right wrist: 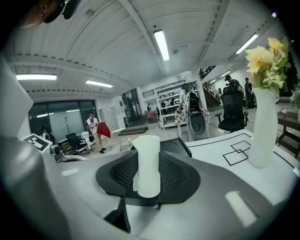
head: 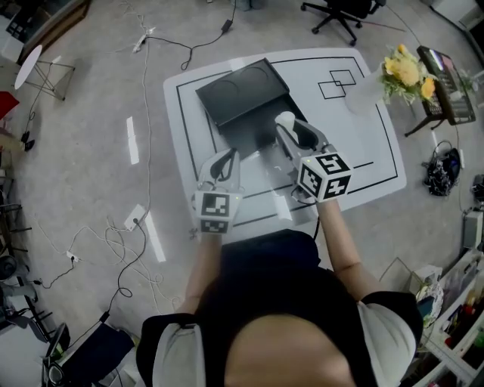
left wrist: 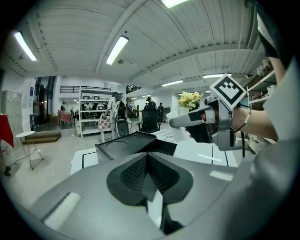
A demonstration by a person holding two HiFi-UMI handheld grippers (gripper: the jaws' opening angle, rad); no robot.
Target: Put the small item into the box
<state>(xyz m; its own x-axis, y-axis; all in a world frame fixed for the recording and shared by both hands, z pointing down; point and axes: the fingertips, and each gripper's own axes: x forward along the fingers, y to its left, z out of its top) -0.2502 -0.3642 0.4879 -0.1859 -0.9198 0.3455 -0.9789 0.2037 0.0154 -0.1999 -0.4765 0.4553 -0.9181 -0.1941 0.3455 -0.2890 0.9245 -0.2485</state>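
Note:
A small white cylinder [right wrist: 147,161] stands upright between the black ribbed pads of my right gripper [head: 287,127], which is shut on it. In the head view the cylinder [head: 285,119] hangs over the near edge of the black box [head: 242,94] on the white mat. The left gripper view shows the box [left wrist: 136,143] ahead, with the right gripper [left wrist: 180,122] to its right. My left gripper [head: 229,159] hovers left of the right one, near the box's front corner. Its pads [left wrist: 136,171] meet with nothing between them.
A pale vase [head: 364,92] of yellow flowers [head: 406,70] stands on the mat's right side, close to the right gripper's path [right wrist: 262,126]. Black squares [head: 336,83] are printed on the mat. Cables [head: 121,249], an office chair [head: 344,11] and small tables ring the mat.

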